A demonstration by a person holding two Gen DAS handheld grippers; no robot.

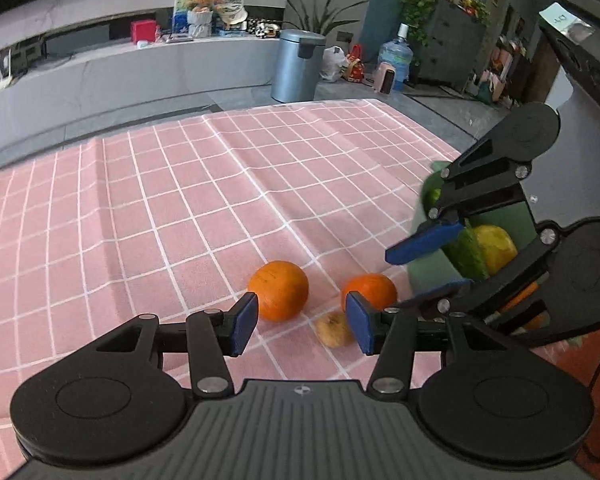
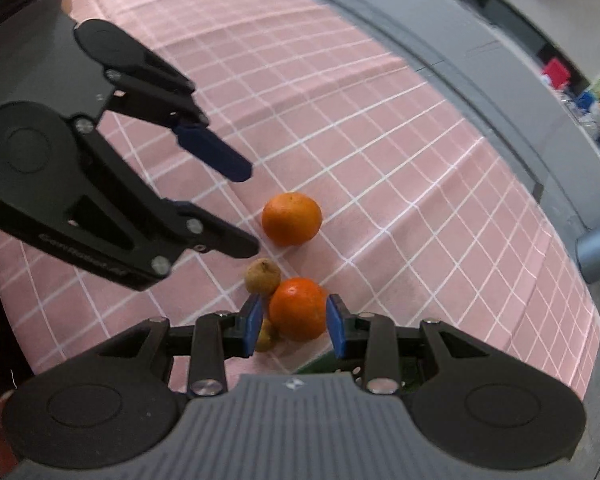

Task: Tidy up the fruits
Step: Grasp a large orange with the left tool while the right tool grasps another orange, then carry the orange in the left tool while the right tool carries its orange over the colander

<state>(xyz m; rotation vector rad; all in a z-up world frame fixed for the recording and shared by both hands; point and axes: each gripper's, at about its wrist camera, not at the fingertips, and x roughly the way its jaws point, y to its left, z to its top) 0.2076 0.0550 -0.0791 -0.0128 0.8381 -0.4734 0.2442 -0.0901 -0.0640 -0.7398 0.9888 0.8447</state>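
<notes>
Both grippers are hovering over the pink checked tablecloth (image 1: 180, 200), closing in on the loose fruit. The left gripper (image 1: 302, 322) has its jaws released, nothing between them, and sits just near of the left orange (image 1: 278, 290). The right gripper (image 2: 294, 322) has its jaws narrowed but grasping nothing; in the right wrist view the right orange (image 2: 298, 308) shows between its pads, though from the left wrist view that gripper looks to be above the fruit, so I'd say no contact yet.

Tip for this step: the right orange is touching a small brownish fruit (image 2: 263, 276), and another small one (image 2: 267, 338) peeks out beside the left pad. I'd open the right jaws wider before dropping, and come down square on the orange's middle so a pad doesn't nudge the little ones or send it rolling. The left orange sits well apart from the cluster, so it's the easier grab.

The green basket (image 1: 428, 270) is at the right side of the table, partly hidden by the right gripper. Inside I can make out a yellow fruit (image 1: 496, 246) and a dark green one (image 1: 466, 254); the rest is hidden.
</notes>
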